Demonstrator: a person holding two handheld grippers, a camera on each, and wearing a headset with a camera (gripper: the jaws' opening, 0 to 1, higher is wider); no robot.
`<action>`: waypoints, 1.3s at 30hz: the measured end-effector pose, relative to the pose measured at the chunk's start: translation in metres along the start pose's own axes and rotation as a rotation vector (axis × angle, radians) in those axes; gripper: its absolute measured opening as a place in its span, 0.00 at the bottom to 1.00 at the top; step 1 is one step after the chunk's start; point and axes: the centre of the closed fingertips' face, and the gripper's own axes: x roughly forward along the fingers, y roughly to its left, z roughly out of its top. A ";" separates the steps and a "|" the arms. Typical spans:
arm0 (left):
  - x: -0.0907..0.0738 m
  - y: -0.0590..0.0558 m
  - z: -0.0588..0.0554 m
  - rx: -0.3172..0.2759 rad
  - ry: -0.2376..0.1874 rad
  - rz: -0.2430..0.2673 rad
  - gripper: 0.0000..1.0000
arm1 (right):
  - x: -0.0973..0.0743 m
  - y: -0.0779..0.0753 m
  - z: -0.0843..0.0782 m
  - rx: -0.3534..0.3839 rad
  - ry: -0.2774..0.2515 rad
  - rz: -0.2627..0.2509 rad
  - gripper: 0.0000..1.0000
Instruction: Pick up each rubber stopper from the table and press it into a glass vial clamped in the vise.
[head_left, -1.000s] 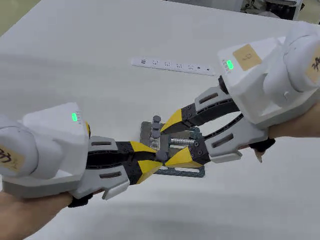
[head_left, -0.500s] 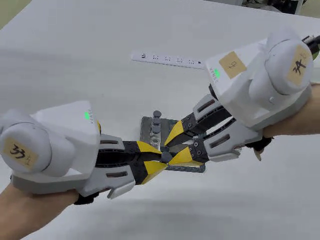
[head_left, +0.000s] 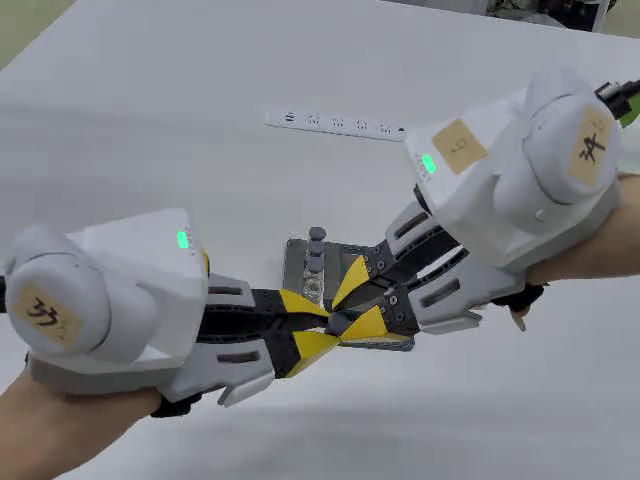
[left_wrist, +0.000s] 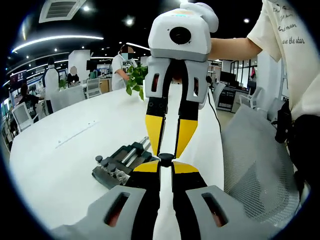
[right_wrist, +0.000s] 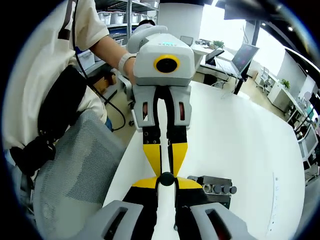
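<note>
The left tongs (head_left: 325, 327) and right tongs (head_left: 343, 318) meet tip to tip, pointing at each other. A dark stopper (left_wrist: 166, 157) sits at the meeting point. In the left gripper view, the left tongs rise from below with only a thin slit between the jaws, and the stopper is pinched at their yellow tips. The right tongs come down from above in a narrow V, with their tips on either side of the same stopper. The right gripper view shows the same from the other side: the right jaws are drawn nearly together on the stopper, and the left tips press in from above. Both tongs are thus clenched on the one stopper.

In the head view, the joined tips overlap the near edge of the vise (head_left: 296, 265), which lies on the white worktop (head_left: 150, 120). A row of vials (head_left: 316, 248) stands in the vise, several already capped. A power strip (head_left: 335, 125) lies well beyond.
</note>
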 end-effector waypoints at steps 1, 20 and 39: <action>0.000 0.000 0.000 0.000 0.001 0.000 0.04 | 0.000 0.000 0.000 0.000 0.000 0.000 0.07; 0.003 -0.001 -0.002 -0.012 0.000 -0.003 0.04 | 0.001 0.000 -0.003 -0.009 0.013 0.008 0.05; 0.004 0.007 -0.019 -0.092 0.012 0.046 0.34 | 0.004 -0.003 -0.011 -0.015 0.042 0.014 0.05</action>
